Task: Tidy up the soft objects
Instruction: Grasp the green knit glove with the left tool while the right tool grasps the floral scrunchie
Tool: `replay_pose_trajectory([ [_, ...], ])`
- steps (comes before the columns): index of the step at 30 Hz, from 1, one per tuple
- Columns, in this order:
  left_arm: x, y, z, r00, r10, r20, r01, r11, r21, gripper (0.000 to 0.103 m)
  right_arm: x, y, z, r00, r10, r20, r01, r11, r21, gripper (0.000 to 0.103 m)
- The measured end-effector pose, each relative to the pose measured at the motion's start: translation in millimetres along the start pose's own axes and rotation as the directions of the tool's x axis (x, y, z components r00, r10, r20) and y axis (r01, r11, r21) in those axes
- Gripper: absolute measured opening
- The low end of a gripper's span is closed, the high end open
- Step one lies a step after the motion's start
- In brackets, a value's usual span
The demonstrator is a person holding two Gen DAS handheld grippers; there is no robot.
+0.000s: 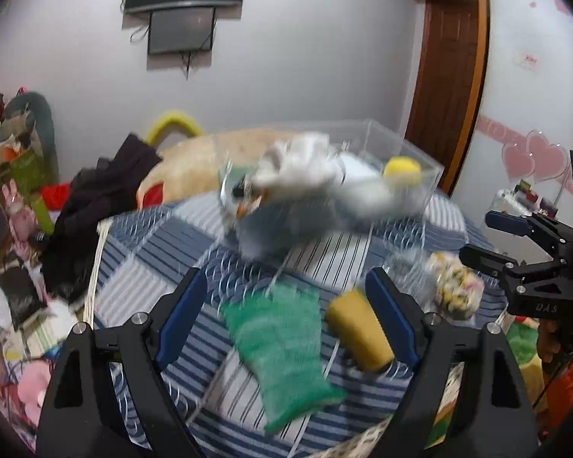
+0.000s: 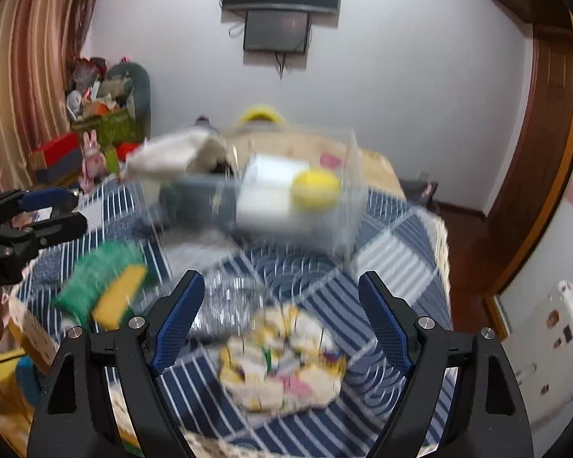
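**Both grippers spread wide over blurred soft items**

The left gripper (image 1: 286, 316) stands wide open, empty; the green-and-yellow sponge (image 1: 286, 347) lies between its fingers, long axis running away and slightly leftward. The right gripper (image 2: 280, 316) is equally wide, empty, above a patterned cloth bundle (image 2: 282, 358). Farther ahead, the clear box (image 2: 317, 198) holds a yellow ball (image 2: 316, 187)

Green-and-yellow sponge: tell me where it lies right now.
The green-and-yellow sponge lies on the blue striped cloth, between the open left gripper's fingers in the left wrist view, nearer than the clear box.
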State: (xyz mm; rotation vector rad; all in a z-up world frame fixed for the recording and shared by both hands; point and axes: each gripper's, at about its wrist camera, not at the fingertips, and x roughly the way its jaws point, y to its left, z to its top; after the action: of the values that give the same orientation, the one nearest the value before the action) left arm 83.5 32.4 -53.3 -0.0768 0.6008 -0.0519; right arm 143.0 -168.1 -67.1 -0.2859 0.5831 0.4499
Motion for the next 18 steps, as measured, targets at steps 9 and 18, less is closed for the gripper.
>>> replay_pose_trajectory([
  [9, 24.9, 9.3, -38.3, 0.991, -0.009, -0.132, 0.001, 0.998, -0.062, 0.085, 24.6, -8.9, -37.9, 0.992, 0.000, -0.127, 0.008, 0.998, 0.064, 0.081],
  [18, 40.6, 7.4, -56.8, 0.988, 0.004, -0.157, -0.014, 0.998, -0.066, 0.059, 28.1, -18.9, -47.1, 0.989, 0.049, -0.140, -0.031, 0.991, 0.127, 0.081],
])
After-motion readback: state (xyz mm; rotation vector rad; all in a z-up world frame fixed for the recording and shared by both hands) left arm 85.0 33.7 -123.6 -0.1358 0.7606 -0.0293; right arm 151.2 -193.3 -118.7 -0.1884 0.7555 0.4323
